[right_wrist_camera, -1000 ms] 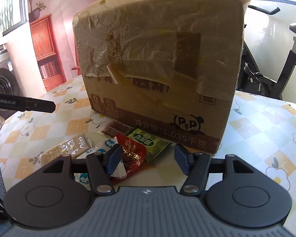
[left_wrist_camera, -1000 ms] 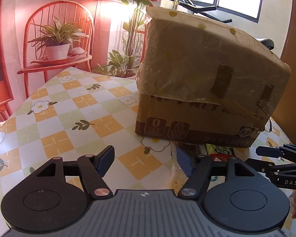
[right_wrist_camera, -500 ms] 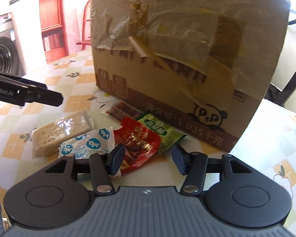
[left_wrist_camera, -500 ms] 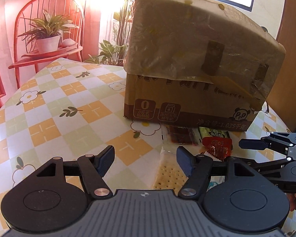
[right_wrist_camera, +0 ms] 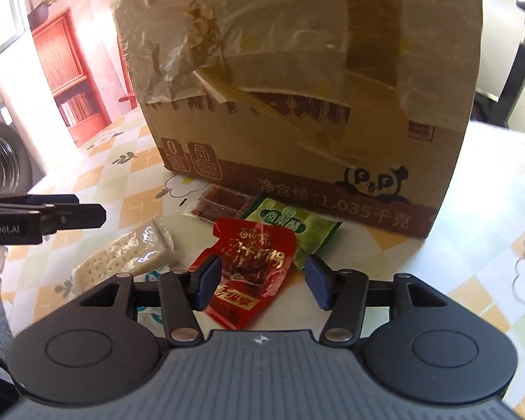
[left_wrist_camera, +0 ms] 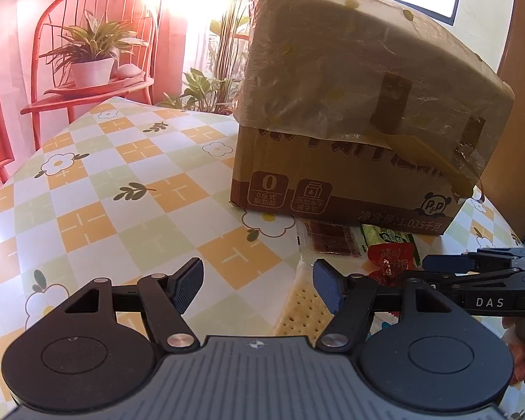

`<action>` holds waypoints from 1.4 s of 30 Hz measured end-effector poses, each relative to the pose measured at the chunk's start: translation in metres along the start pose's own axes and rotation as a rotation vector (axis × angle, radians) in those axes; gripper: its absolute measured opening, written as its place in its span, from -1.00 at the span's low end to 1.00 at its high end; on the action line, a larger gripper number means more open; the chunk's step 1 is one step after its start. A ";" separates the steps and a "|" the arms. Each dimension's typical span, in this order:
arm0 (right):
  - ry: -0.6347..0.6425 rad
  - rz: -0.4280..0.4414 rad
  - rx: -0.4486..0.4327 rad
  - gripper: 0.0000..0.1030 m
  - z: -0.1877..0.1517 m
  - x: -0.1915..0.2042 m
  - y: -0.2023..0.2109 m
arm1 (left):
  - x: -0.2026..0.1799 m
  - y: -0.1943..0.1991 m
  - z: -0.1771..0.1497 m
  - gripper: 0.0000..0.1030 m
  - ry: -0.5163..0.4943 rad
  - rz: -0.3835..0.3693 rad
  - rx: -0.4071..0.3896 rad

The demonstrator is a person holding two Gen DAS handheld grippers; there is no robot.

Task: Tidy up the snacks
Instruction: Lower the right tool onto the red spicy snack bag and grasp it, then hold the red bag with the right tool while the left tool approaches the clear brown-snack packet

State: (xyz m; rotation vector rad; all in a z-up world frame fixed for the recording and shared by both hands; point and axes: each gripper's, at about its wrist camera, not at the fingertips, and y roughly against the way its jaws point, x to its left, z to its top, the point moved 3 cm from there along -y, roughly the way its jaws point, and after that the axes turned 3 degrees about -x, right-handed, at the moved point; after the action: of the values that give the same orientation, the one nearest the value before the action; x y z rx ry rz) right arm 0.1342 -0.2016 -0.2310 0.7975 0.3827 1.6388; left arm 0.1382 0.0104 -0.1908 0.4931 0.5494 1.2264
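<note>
Checkered table [right_wrist_camera: 490, 210]: 1 box [right_wrist_camera: 297, 70], maybe 5 snack packets [right_wrist_camera: 252, 266].

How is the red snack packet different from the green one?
The red snack packet lies nearer the camera, between the right tool's open fingers; the green snack packet lies farther back, by the cardboard box. The red one partly covers the green one's edge. The red packet has a see-through window; the green shows none. Both lie flat on the table.
</note>
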 end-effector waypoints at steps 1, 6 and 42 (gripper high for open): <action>-0.020 0.011 0.012 0.11 0.000 0.000 -0.001 | 0.001 -0.001 0.000 0.38 0.006 0.002 -0.002; -0.071 0.014 0.028 0.51 0.007 0.006 -0.008 | 0.005 -0.002 0.000 0.38 0.027 -0.002 -0.009; 0.209 -0.053 -0.076 -0.01 -0.020 0.000 0.006 | 0.007 -0.026 0.004 0.38 0.057 -0.003 0.043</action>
State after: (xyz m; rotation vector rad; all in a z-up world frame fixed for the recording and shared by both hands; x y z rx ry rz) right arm 0.1165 -0.1994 -0.2416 0.5558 0.4817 1.6818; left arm 0.1613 0.0099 -0.2048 0.4949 0.6261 1.2309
